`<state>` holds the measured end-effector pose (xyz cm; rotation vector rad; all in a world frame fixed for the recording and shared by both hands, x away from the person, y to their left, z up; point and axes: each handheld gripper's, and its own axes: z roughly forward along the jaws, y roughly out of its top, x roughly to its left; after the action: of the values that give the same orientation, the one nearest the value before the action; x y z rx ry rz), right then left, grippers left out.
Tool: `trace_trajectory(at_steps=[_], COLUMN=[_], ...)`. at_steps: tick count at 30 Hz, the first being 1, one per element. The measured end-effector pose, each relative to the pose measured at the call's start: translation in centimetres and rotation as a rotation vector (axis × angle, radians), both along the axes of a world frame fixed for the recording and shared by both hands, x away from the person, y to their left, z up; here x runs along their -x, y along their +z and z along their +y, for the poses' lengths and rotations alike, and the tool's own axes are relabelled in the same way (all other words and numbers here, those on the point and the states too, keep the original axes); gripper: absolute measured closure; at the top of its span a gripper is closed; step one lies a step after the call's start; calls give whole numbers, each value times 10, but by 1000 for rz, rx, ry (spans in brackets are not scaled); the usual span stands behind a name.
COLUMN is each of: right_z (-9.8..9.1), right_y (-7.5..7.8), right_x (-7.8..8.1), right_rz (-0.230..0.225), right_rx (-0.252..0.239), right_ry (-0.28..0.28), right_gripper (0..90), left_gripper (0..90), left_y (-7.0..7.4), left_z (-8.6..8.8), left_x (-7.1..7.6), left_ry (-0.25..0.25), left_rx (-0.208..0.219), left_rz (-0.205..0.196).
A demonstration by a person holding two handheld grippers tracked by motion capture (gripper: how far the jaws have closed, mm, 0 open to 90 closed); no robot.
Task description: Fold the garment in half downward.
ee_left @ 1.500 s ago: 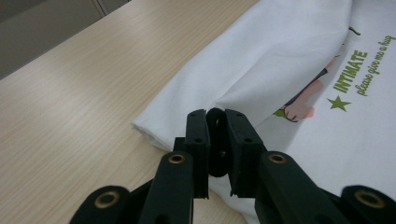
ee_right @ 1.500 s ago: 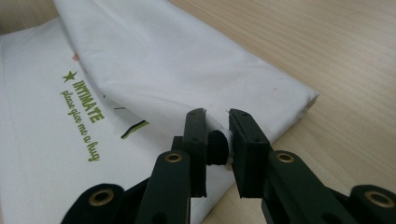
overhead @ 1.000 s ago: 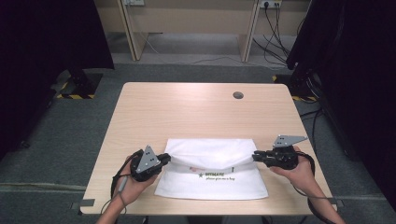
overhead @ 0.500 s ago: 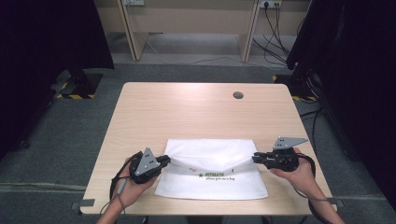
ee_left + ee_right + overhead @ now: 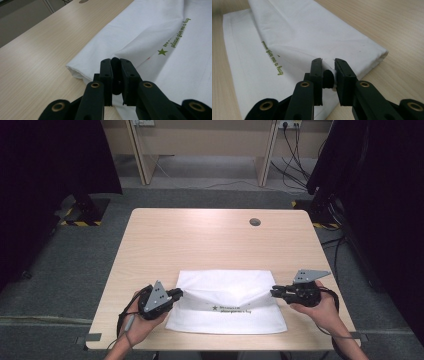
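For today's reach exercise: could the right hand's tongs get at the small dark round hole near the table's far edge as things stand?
Probably not yet: the right tongs are shut on the white cloth, though bare tabletop lies between them and the hole.

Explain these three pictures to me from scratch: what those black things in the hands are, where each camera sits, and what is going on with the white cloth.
A person sits at a wooden table and holds a hand-held two-jaw tool in each hand; no robot arm is involved. The high view looks down from above the person. There the left tool and the right tool sit at opposite ends of a folded white cloth with green print. The other two pictures come from cameras riding on the tools, looking along their black jaws. In the left gripper view the left tool is shut on a fold of the cloth; in the right gripper view the right tool pinches the cloth too.
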<state>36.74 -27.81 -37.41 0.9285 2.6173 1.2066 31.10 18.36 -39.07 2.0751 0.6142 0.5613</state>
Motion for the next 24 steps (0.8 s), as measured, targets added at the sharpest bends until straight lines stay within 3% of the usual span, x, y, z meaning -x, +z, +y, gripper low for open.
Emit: trace_trajectory(at_steps=[24], right_z=[-3], right_y=[3], right_x=[12], right_rz=[-8], right_rx=[1], right_ry=[17], right_gripper=[775], left_gripper=[804], left_y=[0], left_z=[4], left_x=[10], left_ry=[-9], left_rx=[-10], left_rz=[1])
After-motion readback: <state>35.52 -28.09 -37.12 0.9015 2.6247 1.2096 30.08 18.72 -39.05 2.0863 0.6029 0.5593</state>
